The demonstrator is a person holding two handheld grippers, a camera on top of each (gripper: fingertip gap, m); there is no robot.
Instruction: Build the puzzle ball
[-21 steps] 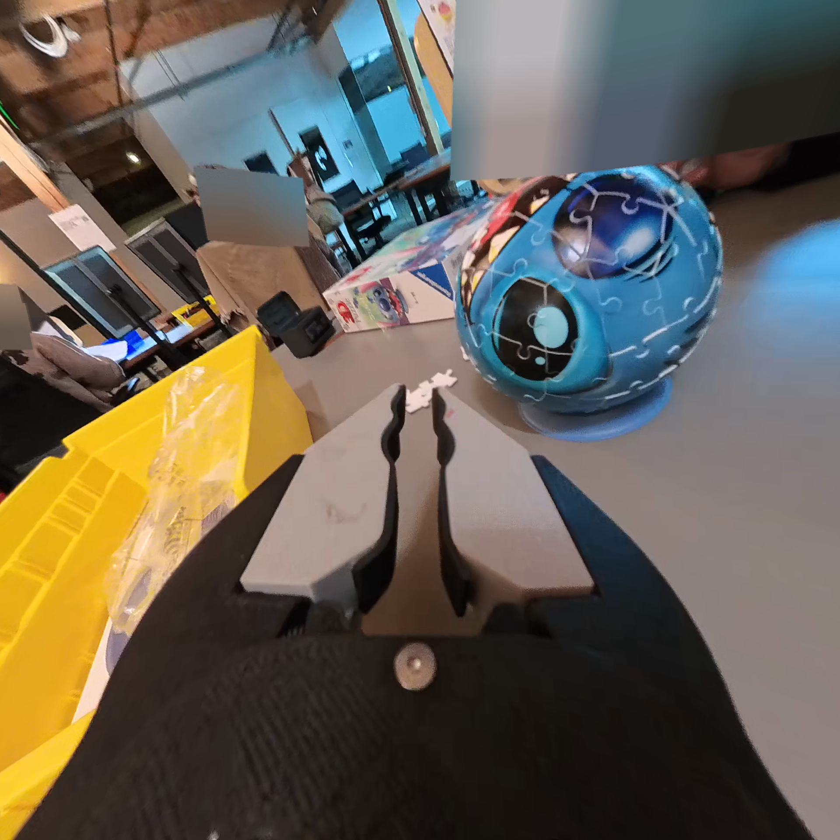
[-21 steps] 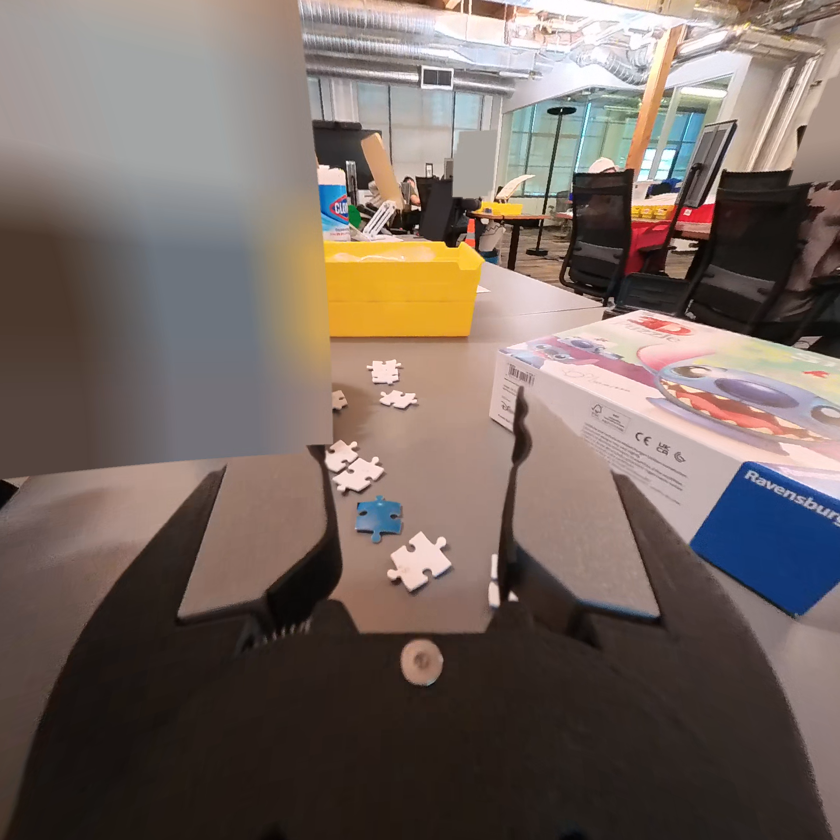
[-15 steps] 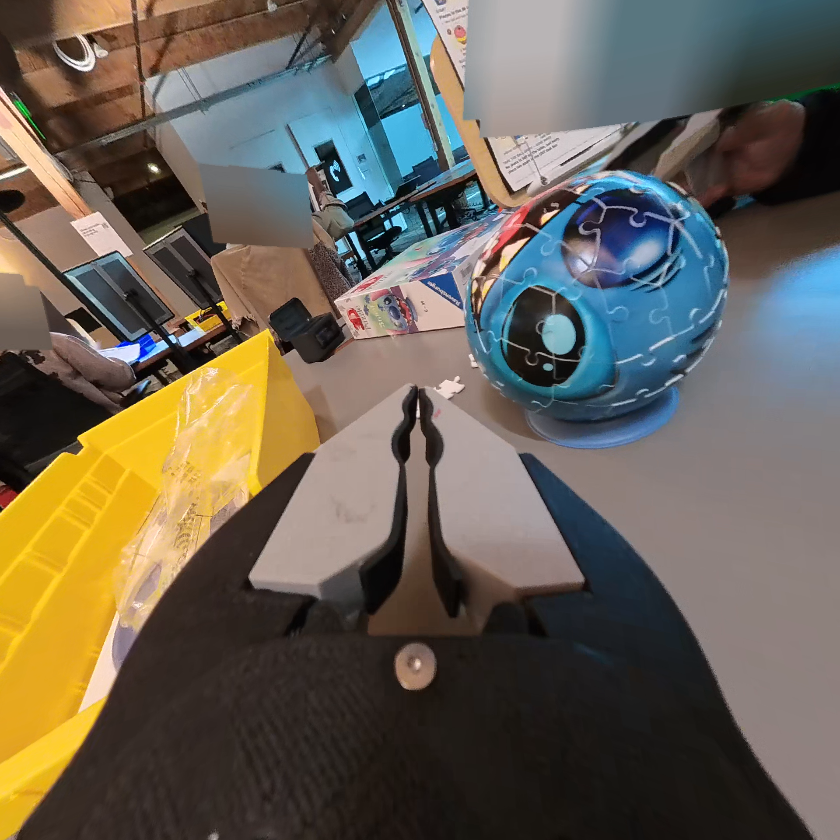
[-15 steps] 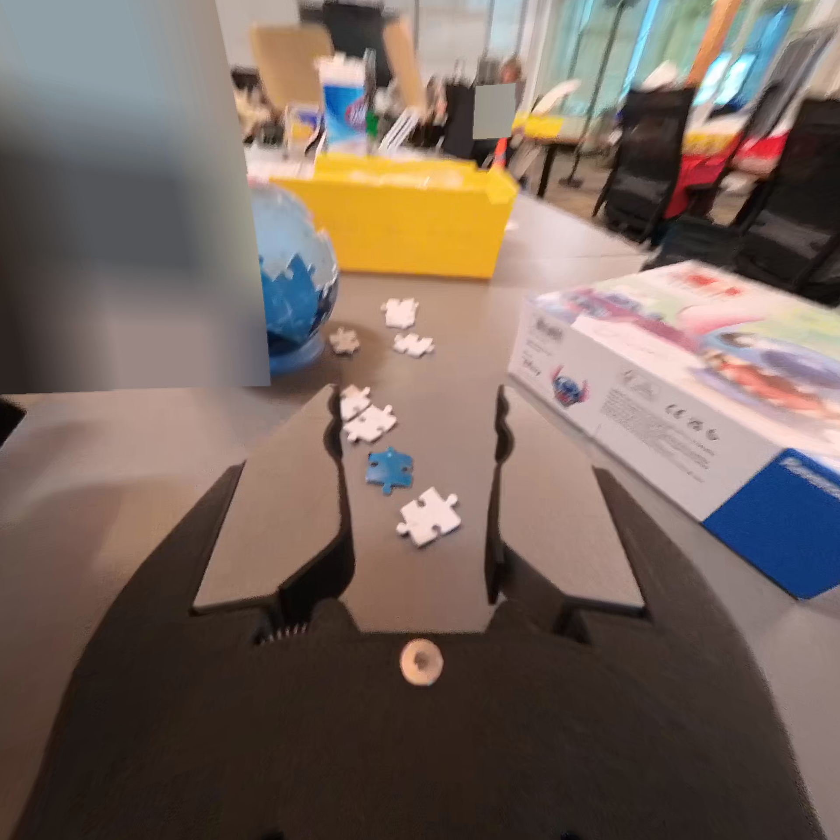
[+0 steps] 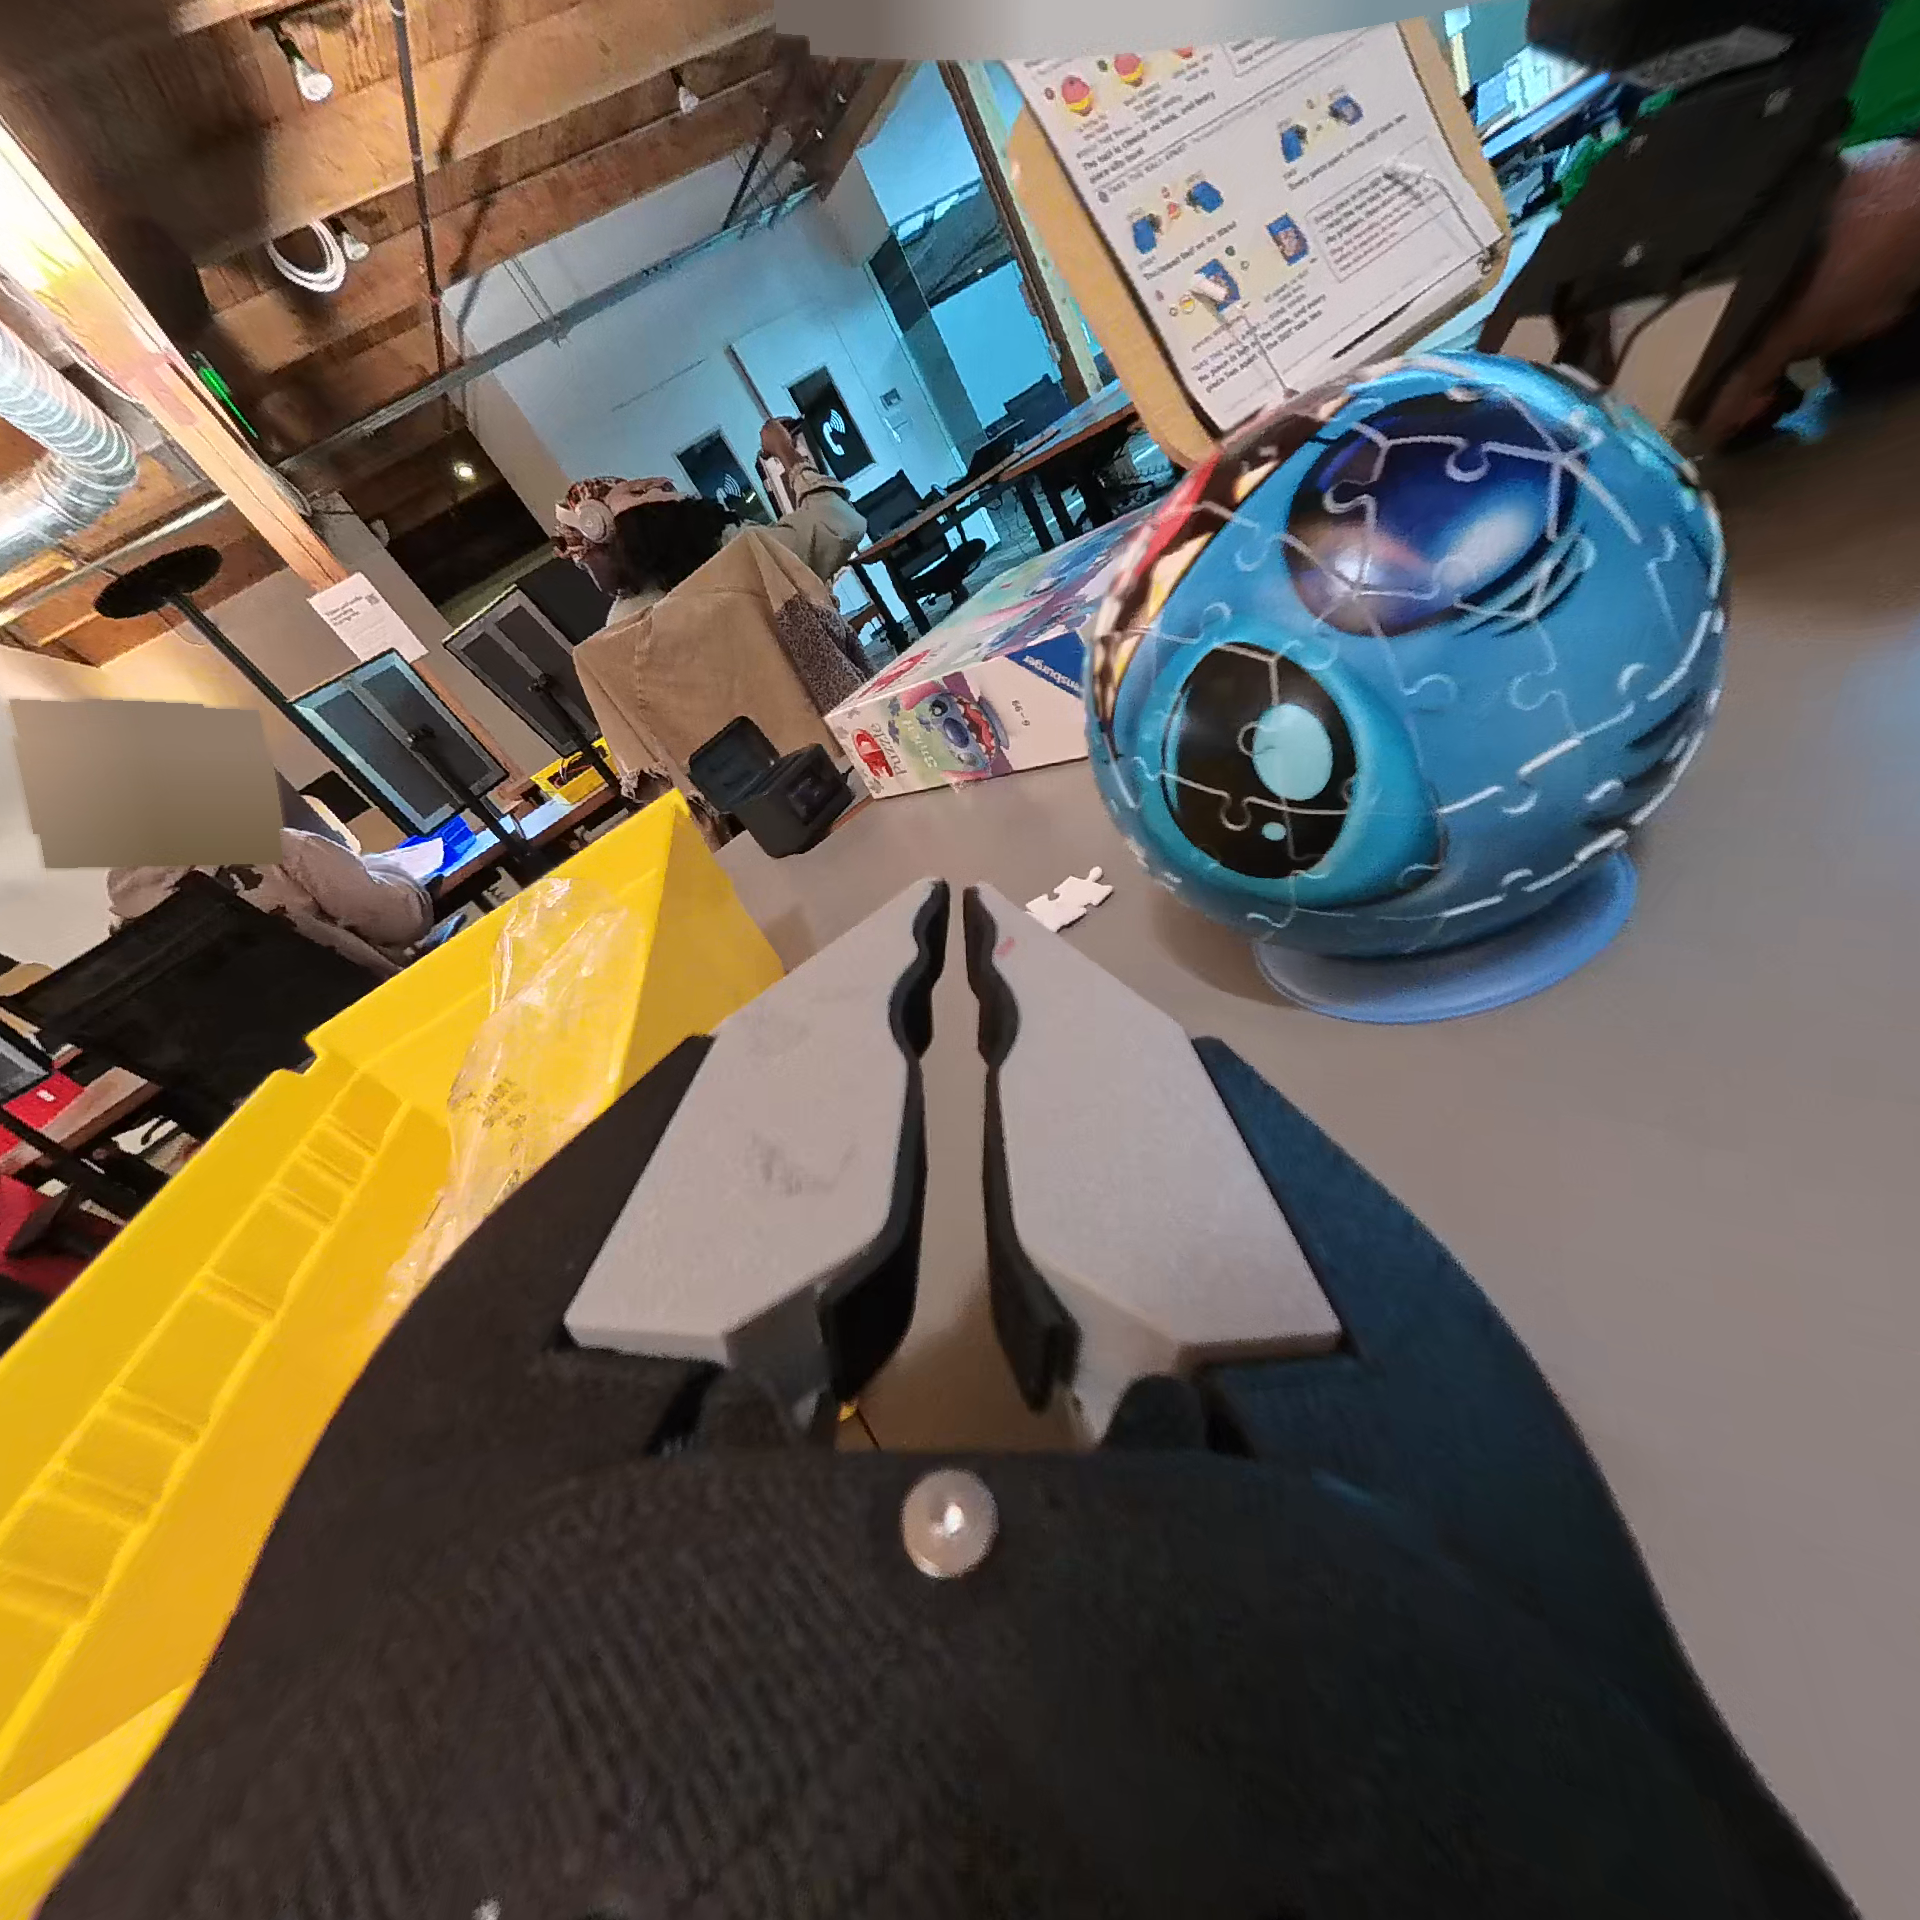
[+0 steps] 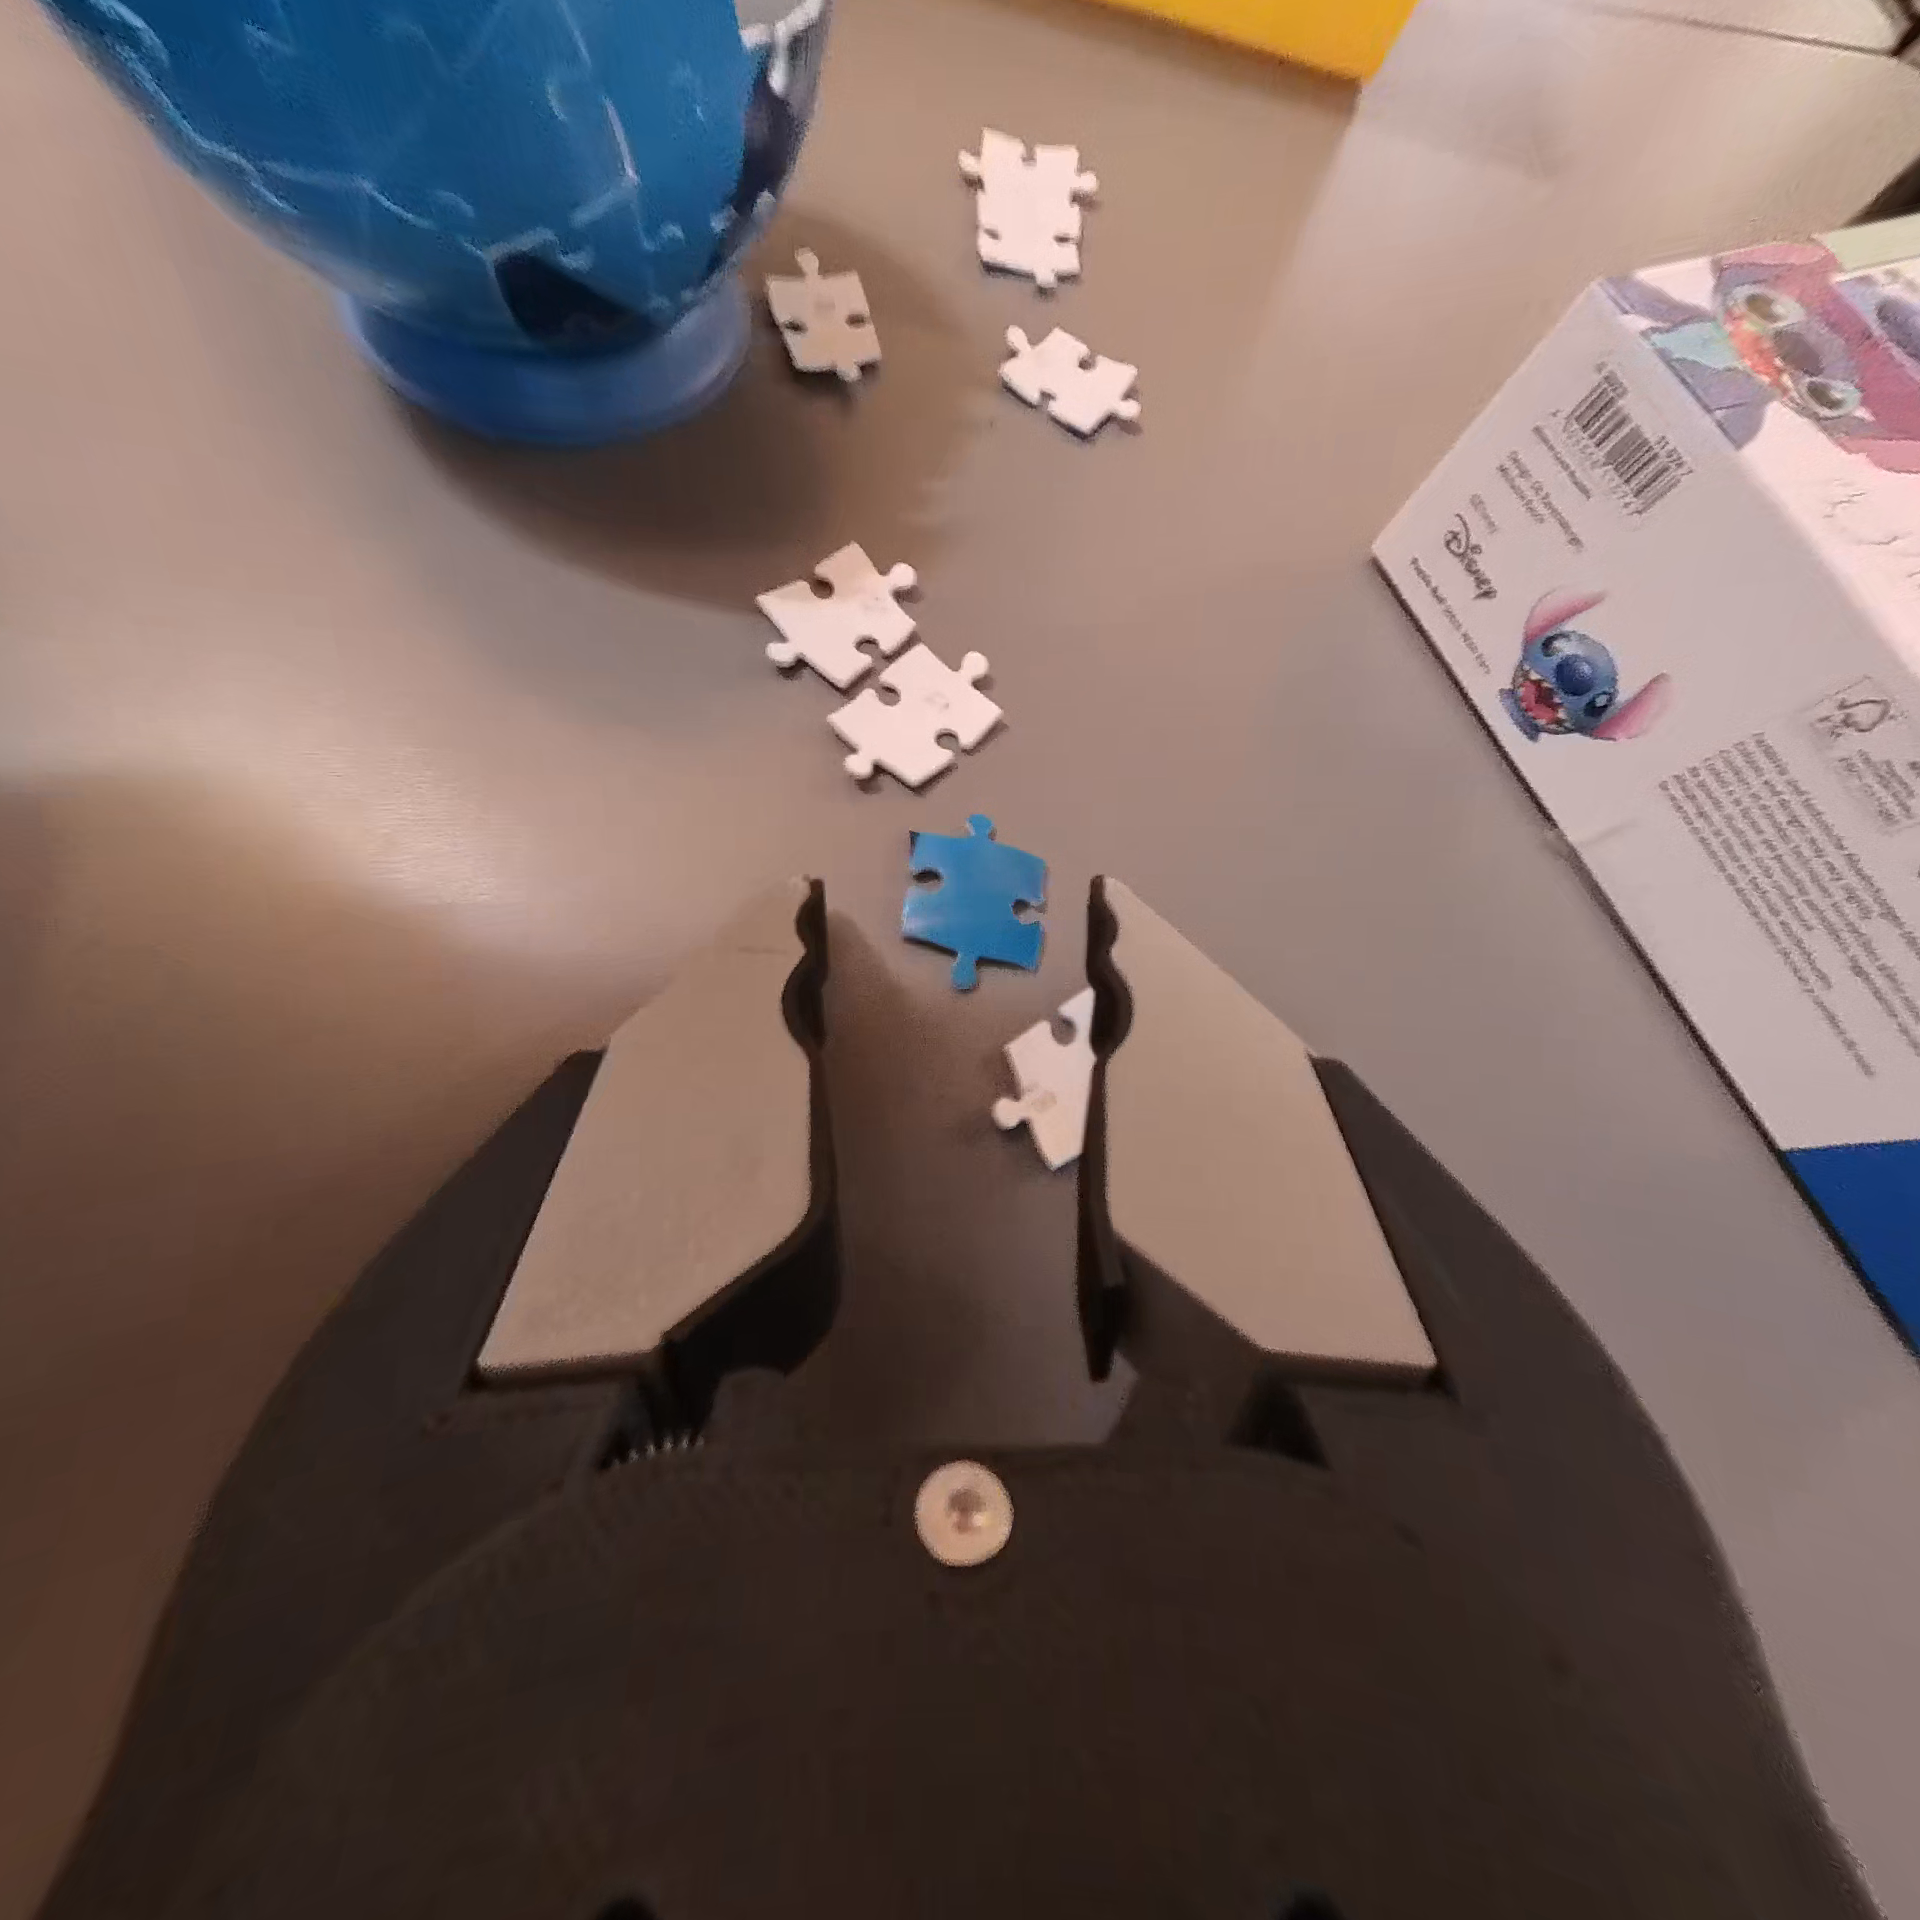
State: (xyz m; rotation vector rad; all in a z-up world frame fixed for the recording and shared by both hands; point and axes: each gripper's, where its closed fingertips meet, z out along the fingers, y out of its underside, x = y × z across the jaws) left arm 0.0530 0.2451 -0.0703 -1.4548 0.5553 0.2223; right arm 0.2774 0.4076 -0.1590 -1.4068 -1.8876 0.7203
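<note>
Seven loose pieces are counted on the grey surface (image 6: 1299, 727) ahead of the right gripper (image 6: 956, 914), whose fingers are spread wide and hold nothing. One blue piece (image 6: 975, 902) lies face up just beyond and between the fingertips; a white piece (image 6: 1049, 1086) lies further back, partly under the right-hand finger. Past the tips, two more white pieces (image 6: 883, 665) lie touching, and three others are scattered near the puzzle ball (image 6: 468, 156), which stands on its blue stand (image 6: 551, 384) beyond the left-hand finger. A puzzle box (image 6: 1714, 675) lies off to the right of the fingers.

The left gripper (image 5: 956, 904) is seen with its fingers drawn to a narrow slit, nothing between them. The ball is to the right of and beyond them, a yellow bin (image 5: 312, 1143) close on the left.

Several risks are judged likely. The blue piece lies flat, so the fingers may slide over it or push it away instead of lifting it. The white piece beneath the right-hand finger could be caught along with it or flicked aside. Pressing a piece in could roll the ball off its stand if it is not steadied.

Most of the ball is cut off at the top of the right view, and that view is blurred, so the open gap cannot be clearly located. Printed faces of the white pieces are hidden.
</note>
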